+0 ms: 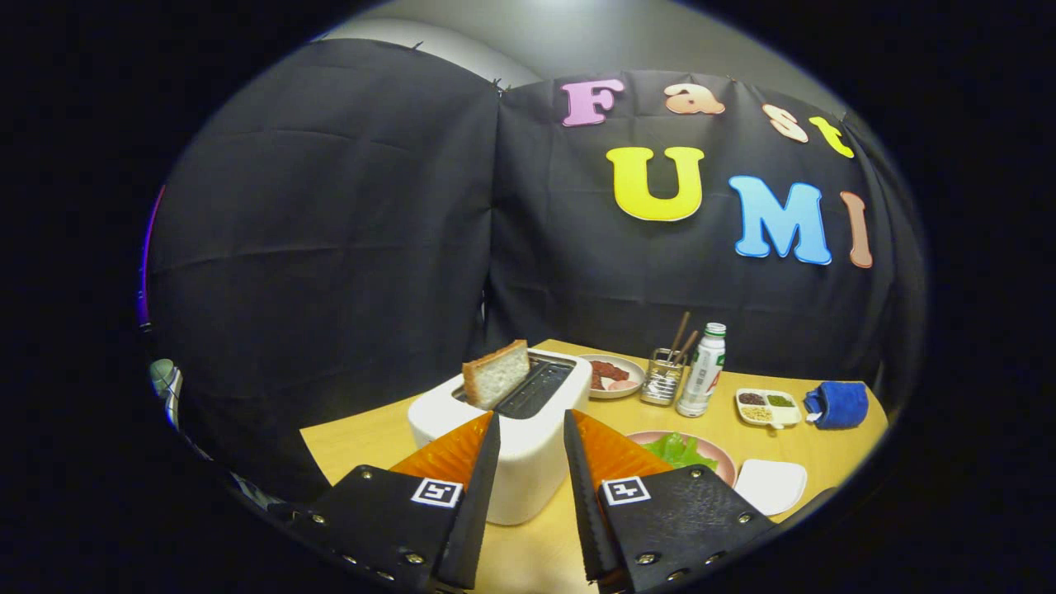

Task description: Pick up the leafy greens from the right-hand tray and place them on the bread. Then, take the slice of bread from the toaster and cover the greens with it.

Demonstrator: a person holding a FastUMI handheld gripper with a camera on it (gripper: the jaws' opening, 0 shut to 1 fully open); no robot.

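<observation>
gripper (531, 429) jaws parted, empty | white rounded plastic toaster (528, 450) just ahead (tan bread slice (495, 374) upright in slot) | leafy greens (681, 450) on pink round plate (726, 467)

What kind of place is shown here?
Probably a staged breakfast table inside a recording booth: a white toaster holding a bread slice, plates of food on a wooden table, black cloth walls behind. The gripper is open.

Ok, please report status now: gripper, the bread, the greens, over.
Gripper open, fingers empty, toaster just ahead. Bread slice standing in toaster slot. Leafy greens on pink plate beside toaster, beyond one finger. Nothing in the way.
</observation>
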